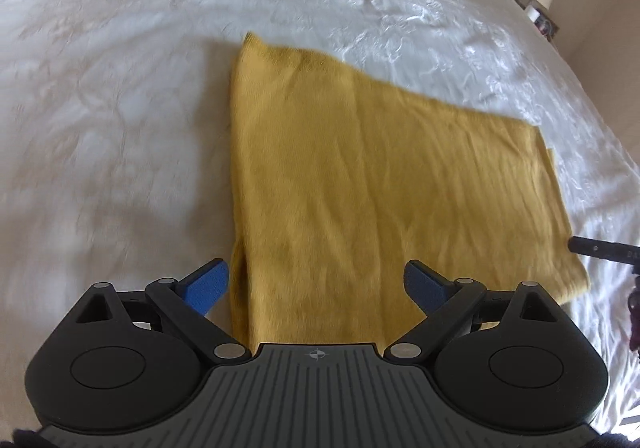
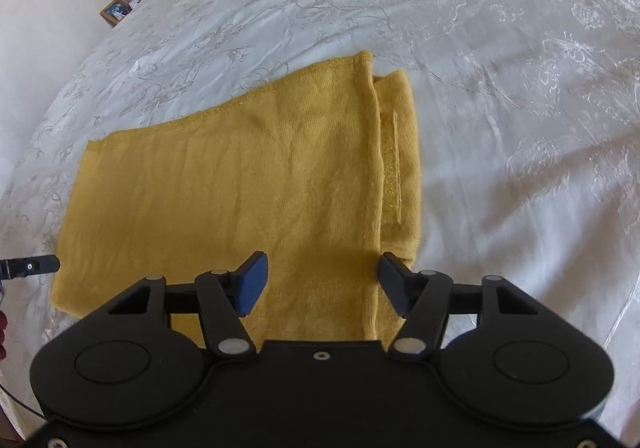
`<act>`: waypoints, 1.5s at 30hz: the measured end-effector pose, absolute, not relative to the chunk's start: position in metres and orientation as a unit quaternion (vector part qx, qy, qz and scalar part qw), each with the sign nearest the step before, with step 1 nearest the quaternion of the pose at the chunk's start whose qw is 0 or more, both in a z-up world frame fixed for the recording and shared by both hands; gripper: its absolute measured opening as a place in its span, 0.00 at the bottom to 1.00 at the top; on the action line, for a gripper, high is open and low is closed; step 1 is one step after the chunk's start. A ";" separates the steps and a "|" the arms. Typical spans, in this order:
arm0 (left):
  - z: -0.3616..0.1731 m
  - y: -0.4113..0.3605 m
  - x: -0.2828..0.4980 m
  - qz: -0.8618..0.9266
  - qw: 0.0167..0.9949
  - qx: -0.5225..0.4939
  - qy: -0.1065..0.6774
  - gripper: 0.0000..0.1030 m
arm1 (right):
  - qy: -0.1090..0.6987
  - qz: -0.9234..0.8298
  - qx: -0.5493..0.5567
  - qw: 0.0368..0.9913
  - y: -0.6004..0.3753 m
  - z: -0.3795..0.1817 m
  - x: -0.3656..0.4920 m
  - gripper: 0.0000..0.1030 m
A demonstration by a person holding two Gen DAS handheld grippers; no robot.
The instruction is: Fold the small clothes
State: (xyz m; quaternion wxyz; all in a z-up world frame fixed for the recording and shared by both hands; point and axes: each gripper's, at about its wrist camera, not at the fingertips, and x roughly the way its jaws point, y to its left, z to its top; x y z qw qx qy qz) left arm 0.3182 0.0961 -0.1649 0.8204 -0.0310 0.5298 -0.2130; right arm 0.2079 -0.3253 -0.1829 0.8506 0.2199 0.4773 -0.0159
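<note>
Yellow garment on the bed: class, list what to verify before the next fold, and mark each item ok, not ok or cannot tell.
1. Yellow garment lies flat on the white bedspread: ok.
2. Left gripper open, holding nothing: ok.
3. Right gripper open, holding nothing: ok.
4. Folded-in strip along the garment's right side lies tidy: ok.
5. Both grippers at the near edge: ok.
6. Near corners aligned: cannot tell, hidden by the grippers.
</note>
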 end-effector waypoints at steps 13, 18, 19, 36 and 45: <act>-0.169 0.098 0.321 -0.197 0.825 -0.031 0.529 0.93 | 0.489 -0.025 0.242 0.838 -0.329 -0.183 0.208 0.08; -0.164 0.092 0.315 -0.213 0.828 -0.009 0.519 0.93 | 0.520 -0.068 0.215 0.824 -0.340 -0.187 0.194 0.08; -0.165 0.090 0.315 -0.216 0.827 -0.006 0.520 0.93 | 0.526 -0.066 0.211 0.821 -0.339 -0.190 0.194 0.08; -0.178 0.082 0.338 -0.209 0.819 0.019 0.533 0.93 | 0.504 -0.069 0.162 0.846 -0.326 -0.176 0.206 0.17; -0.204 0.077 0.336 -0.202 0.802 0.019 0.562 1.00 | 0.458 -0.058 0.164 0.872 -0.339 -0.173 0.262 0.53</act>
